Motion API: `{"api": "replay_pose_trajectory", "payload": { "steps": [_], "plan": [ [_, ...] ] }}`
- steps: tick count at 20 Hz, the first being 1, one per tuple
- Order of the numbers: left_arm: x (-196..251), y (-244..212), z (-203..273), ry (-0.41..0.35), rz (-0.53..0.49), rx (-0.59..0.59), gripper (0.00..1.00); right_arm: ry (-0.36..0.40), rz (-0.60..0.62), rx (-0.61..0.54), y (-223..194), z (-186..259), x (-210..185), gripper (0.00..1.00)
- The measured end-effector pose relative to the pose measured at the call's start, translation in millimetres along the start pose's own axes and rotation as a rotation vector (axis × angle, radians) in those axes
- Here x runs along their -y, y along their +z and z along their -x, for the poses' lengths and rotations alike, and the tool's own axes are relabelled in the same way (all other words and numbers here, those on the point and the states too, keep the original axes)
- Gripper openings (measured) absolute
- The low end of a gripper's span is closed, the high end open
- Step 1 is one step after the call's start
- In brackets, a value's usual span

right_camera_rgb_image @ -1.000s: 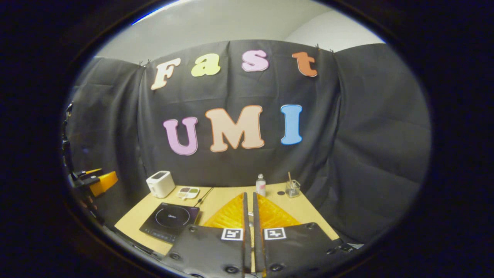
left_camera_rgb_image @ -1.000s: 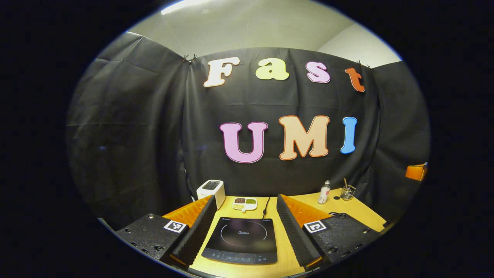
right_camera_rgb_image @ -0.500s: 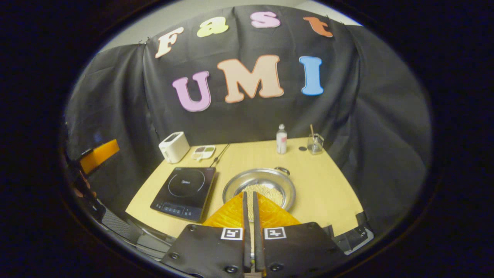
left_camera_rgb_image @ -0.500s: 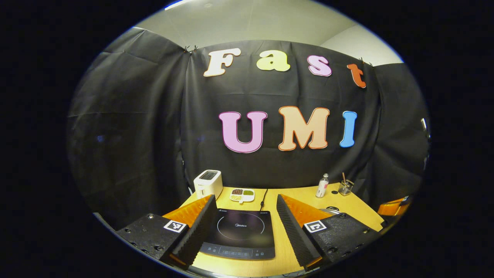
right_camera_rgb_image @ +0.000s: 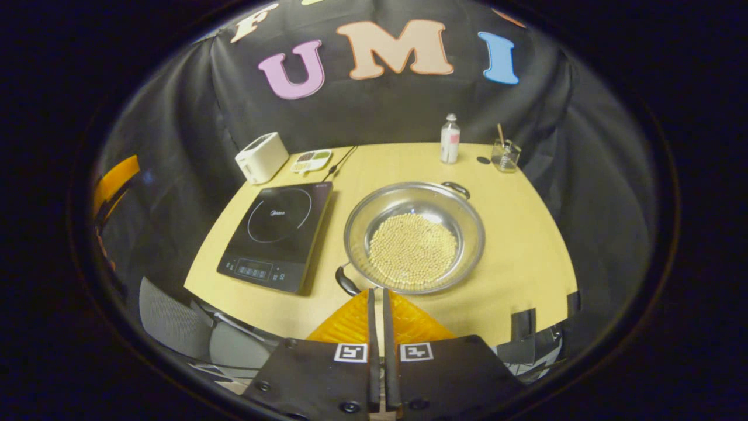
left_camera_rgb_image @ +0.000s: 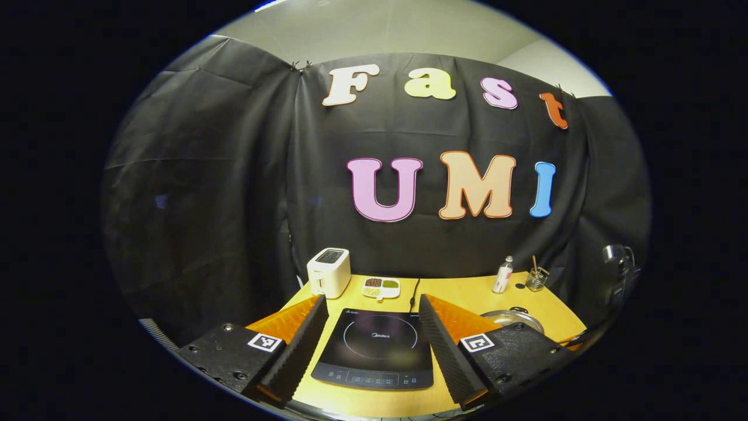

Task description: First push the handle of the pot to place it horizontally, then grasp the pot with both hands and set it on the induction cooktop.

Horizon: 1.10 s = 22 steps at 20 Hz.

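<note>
In the left gripper view, your left gripper (left_camera_rgb_image: pixel 369 336) hangs above the near edge of the table (left_camera_rgb_image: pixel 461 292) with its fingers spread wide and nothing between them. The cooktop (left_camera_rgb_image: pixel 376 349) lies flat in the gap between the two fingers, control strip toward you. The pot (left_camera_rgb_image: pixel 514 318) shows only as a slice of rim and one small loop handle past the right-hand finger, to the right of the cooktop and apart from it. At the back of the table stand a toaster (left_camera_rgb_image: pixel 329 272), a divided dish (left_camera_rgb_image: pixel 381 287) holding small dark, green and pale fillings, a bottle (left_camera_rgb_image: pixel 502 275) and a glass (left_camera_rgb_image: pixel 536 279) with a stick in it. In the right gripper view, your right gripper (right_camera_rgb_image: pixel 378 304) looks down on the table (right_camera_rgb_image: pixel 526 245) from above, its fingers drawn almost together with only a thin slit left and nothing held. The pot (right_camera_rgb_image: pixel 461 213) sits just beyond the fingertips, right of the cooktop (right_camera_rgb_image: pixel 277 234) and not touching it. A layer of pale round beans (right_camera_rgb_image: pixel 412 250) covers its bottom. Its near handle (right_camera_rgb_image: pixel 346 282) lies just left of your fingertips, clear of them, and its far handle (right_camera_rgb_image: pixel 457 188) points toward the bottle (right_camera_rgb_image: pixel 449 138). The toaster (right_camera_rgb_image: pixel 261 157) and the divided dish (right_camera_rgb_image: pixel 311 161) stand behind the cooktop, and the glass (right_camera_rgb_image: pixel 505 155) sits at the far right corner.
</note>
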State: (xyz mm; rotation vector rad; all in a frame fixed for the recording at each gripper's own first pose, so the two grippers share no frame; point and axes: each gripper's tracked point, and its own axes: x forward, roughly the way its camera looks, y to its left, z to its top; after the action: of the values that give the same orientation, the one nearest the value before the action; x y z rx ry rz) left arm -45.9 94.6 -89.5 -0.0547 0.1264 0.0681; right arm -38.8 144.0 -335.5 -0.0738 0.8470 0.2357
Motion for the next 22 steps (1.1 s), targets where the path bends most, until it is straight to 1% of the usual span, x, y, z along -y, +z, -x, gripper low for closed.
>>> {"api": "replay_pose_trajectory", "payload": {
  "steps": [1,2,3,4,5,6,7,9,10,11,12,13,14,16,19,20,21,22],
  "plan": [
    [-2.5,-2.5,-0.6,0.005,0.000,-0.005,0.95,-0.003,0.003,-0.028,-6.0,-9.1,-0.4,0.00],
    [-5.6,-4.4,-1.1,0.010,0.000,-0.010,0.95,-0.007,0.007,-0.056,-12.4,-17.5,-0.3,0.06],
    [-7.7,-8.4,-1.8,0.015,0.000,-0.015,0.95,-0.006,0.011,-0.082,-18.8,-26.1,-1.0,0.06],
    [-9.5,-11.3,-2.5,0.019,0.000,-0.021,0.95,-0.004,0.010,-0.109,-23.8,-34.1,-1.0,0.00],
    [-11.3,-15.1,-4.0,0.023,0.000,-0.029,0.95,0.000,0.009,-0.140,-30.5,-44.6,-1.6,0.00],
    [-12.6,-18.0,-5.3,0.026,0.000,-0.038,0.92,0.000,0.005,-0.171,-35.9,-53.0,-1.0,0.00],
    [-13.7,-23.3,-5.7,0.030,-0.002,-0.050,0.92,0.004,0.000,-0.198,-42.0,-61.6,-0.8,0.06],
    [-16.9,-28.1,-6.4,0.035,-0.005,-0.063,0.92,-0.003,-0.010,-0.240,-51.0,-76.9,2.0,0.06],
    [-17.7,-29.4,-6.3,0.033,-0.006,-0.068,0.96,-0.008,-0.013,-0.256,-54.7,-83.8,3.0,0.07],
    [-18.5,-31.3,-6.7,0.033,-0.009,-0.072,0.95,-0.019,-0.011,-0.273,-58.9,-91.2,5.5,0.06],
    [-19.8,-32.9,-7.0,0.033,-0.015,-0.074,0.92,-0.038,-0.002,-0.284,-61.1,-98.3,9.8,0.06],
    [-21.6,-35.4,-7.5,0.035,-0.021,-0.077,0.96,-0.063,0.013,-0.292,-63.6,-104.3,14.6,0.06],
    [-22.8,-36.6,-8.4,0.035,-0.024,-0.080,0.96,-0.089,0.027,-0.294,-64.4,-109.0,20.7,0.06],
    [-22.5,-40.7,-12.8,0.033,-0.015,-0.087,0.96,-0.117,0.039,-0.291,-65.8,-116.3,25.9,0.06],
    [-22.1,-46.7,-15.9,0.028,0.006,-0.099,0.95,-0.115,0.027,-0.283,-63.3,-123.6,19.4,0.06],
    [-22.0,-46.4,-17.3,0.026,0.014,-0.096,0.92,-0.117,0.013,-0.278,-62.7,-125.6,17.5,0.06],
    [-21.1,-48.0,-18.5,0.025,0.024,-0.094,0.92,-0.115,-0.011,-0.278,-62.4,-127.7,14.0,0.06],
    [-20.8,-49.1,-19.4,0.023,0.037,-0.092,0.95,-0.112,-0.028,-0.273,-62.7,-129.3,10.8,0.06]
  ]
}}
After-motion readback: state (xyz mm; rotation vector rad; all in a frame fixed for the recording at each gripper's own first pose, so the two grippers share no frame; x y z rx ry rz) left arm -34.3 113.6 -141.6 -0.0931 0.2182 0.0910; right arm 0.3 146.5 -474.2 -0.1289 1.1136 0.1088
